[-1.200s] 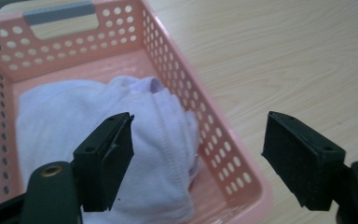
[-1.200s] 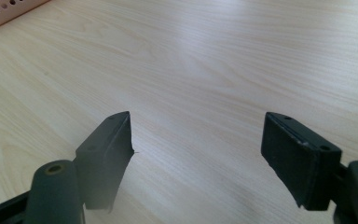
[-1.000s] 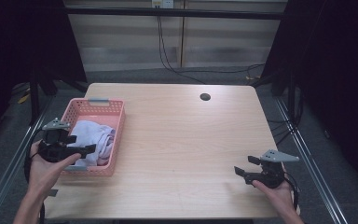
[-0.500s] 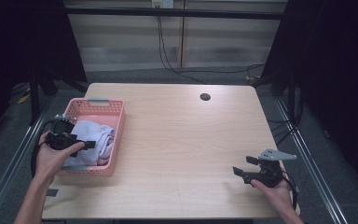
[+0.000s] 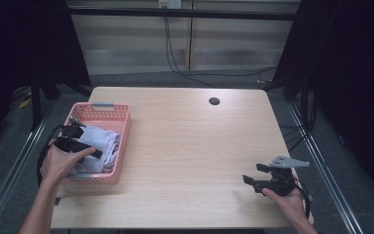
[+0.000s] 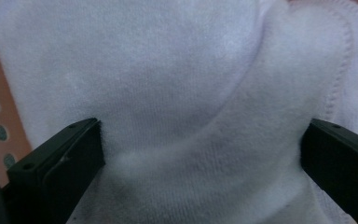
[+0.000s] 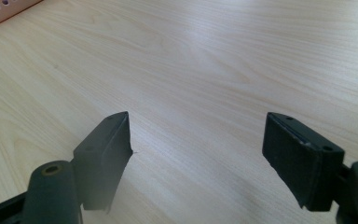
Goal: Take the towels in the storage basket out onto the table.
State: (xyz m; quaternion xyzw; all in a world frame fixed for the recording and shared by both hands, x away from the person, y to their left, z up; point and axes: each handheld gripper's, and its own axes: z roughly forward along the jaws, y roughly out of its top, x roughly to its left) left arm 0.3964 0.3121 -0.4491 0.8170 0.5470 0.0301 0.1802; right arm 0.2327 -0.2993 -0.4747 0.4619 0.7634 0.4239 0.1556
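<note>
Left gripper view showed the left tool [image 6: 200,154] wide open with the white towel [image 6: 177,93] directly between its jaws, inside the pink basket [image 5: 119,114] at the table's [image 5: 195,146] left side, while the right tool [image 5: 258,175], also open, rested far away.

light wood table [image 5: 185,146]: pink basket [image 5: 121,122] at left edge, dark round hole [image 5: 214,101] near far edge.
</note>
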